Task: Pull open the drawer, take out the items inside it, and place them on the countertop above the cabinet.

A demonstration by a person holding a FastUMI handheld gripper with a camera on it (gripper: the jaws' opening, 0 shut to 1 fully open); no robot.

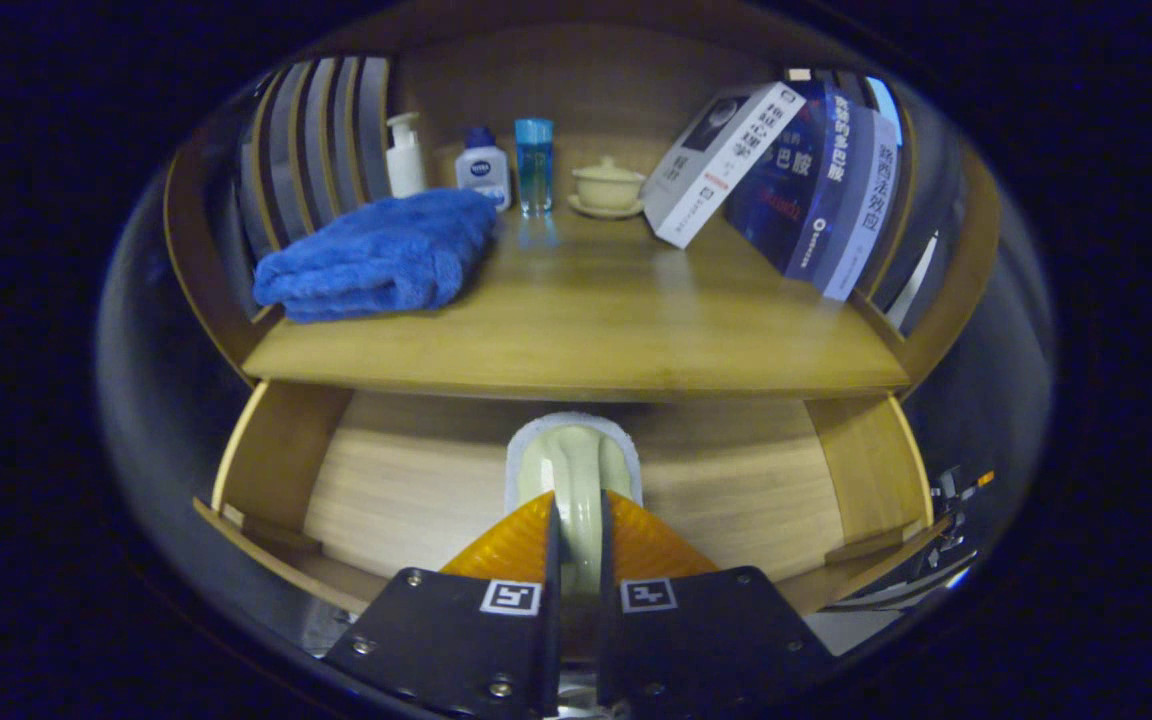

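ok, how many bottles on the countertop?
3, in a row at the back, behind the blue towel: white pump bottle, white bottle with blue cap, clear blue bottle. The towel could hide more. Claw is shut on a pale brush over the drawer.

Three leaning books [796, 185] on the countertop [576, 320], at about one o'clock beyond the fingers, carry Chinese characters down their spines, too small to read surely. A white bottle [483, 172] at eleven o'clock bears a small dark round brand mark, unclear. Two square black-and-white code tags [511, 597] sit on the gripper [576, 505], whose fingers press on a pale item [574, 465] over the drawer [406, 480].
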